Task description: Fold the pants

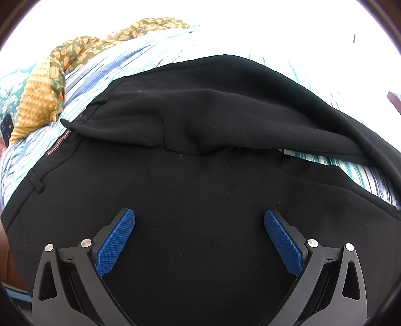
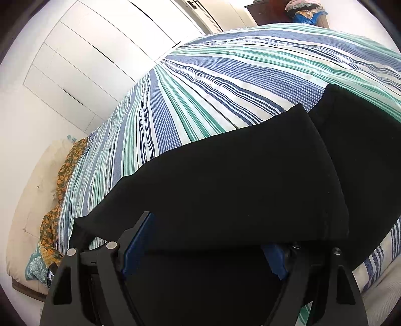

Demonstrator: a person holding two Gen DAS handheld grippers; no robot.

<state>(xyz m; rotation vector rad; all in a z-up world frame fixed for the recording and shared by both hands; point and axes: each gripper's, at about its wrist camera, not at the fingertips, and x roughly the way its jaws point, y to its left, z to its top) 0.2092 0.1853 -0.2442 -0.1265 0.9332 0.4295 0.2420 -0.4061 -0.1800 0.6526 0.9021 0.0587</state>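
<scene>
Black pants [image 1: 200, 175] lie on a striped bed cover [image 1: 105, 62]. In the left wrist view the waistband with a belt loop runs at the left, and a rumpled fold of one leg lies across the upper part. My left gripper [image 1: 199, 218] is open just above the seat of the pants, its blue pads [image 1: 117, 238] wide apart with nothing between them. In the right wrist view the pants [image 2: 238, 180] drape over the open right gripper [image 2: 210, 240]. The cloth hides the tip of its right finger; its left blue pad [image 2: 136, 248] shows.
A mustard floral blanket [image 1: 75, 52] and a teal patterned pillow [image 1: 10, 90] lie at the bed's far left. White wardrobe doors [image 2: 87, 50] stand beyond the striped cover [image 2: 225, 82]. A cream mattress edge [image 2: 32, 200] and a dark cabinet with clothes [image 2: 295, 10] are also visible.
</scene>
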